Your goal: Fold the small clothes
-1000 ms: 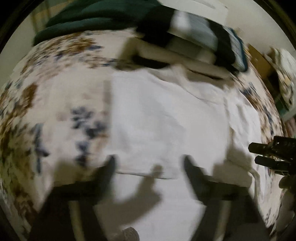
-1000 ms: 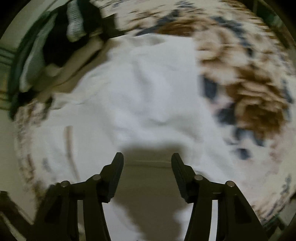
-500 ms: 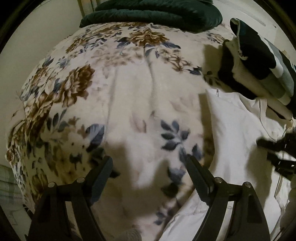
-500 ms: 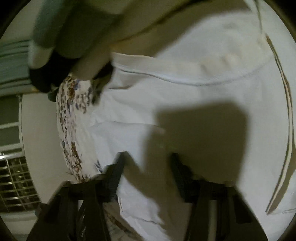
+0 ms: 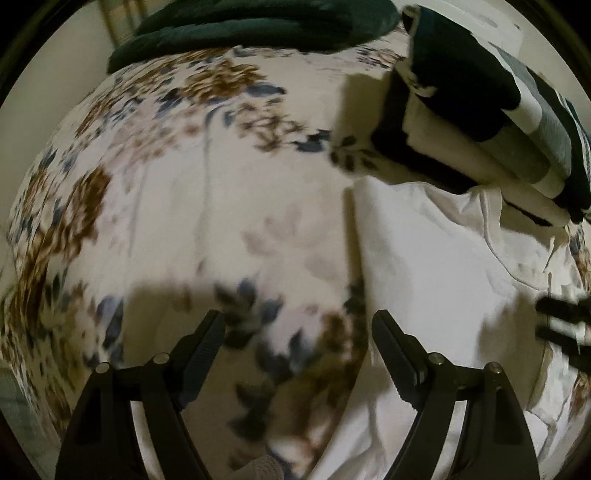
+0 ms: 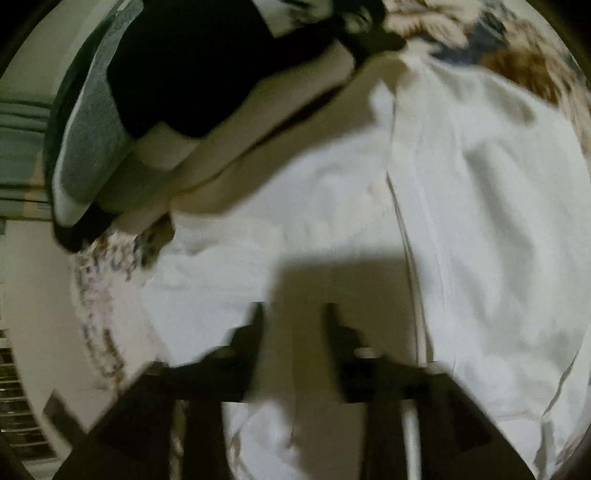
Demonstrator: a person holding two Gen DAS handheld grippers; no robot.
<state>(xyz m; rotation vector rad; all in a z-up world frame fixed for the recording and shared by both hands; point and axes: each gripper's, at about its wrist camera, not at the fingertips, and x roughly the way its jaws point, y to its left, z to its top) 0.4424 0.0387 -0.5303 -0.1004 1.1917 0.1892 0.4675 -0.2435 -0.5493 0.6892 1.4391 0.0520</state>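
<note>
A white garment (image 5: 436, 266) lies spread flat on a floral bedspread (image 5: 192, 206). In the left wrist view it fills the right half, its straight left edge running down the middle. My left gripper (image 5: 299, 328) is open and empty, hovering over the bedspread just left of that edge. My right gripper (image 6: 293, 317) is open and empty, low over the white garment (image 6: 461, 221); its fingertips (image 5: 557, 310) show at the far right of the left wrist view. The right wrist view is blurred.
A stack of folded clothes (image 5: 480, 110) in black, white and grey lies beyond the garment's far end; it also shows in the right wrist view (image 6: 177, 92). A dark green blanket (image 5: 258, 26) lies at the bed's far end. The bed's edge (image 6: 96, 295) is close by.
Both grippers have swung around. The left one moved from over the garment to beside its left edge. The right one moved to the garment's far end, near the folded stack.
</note>
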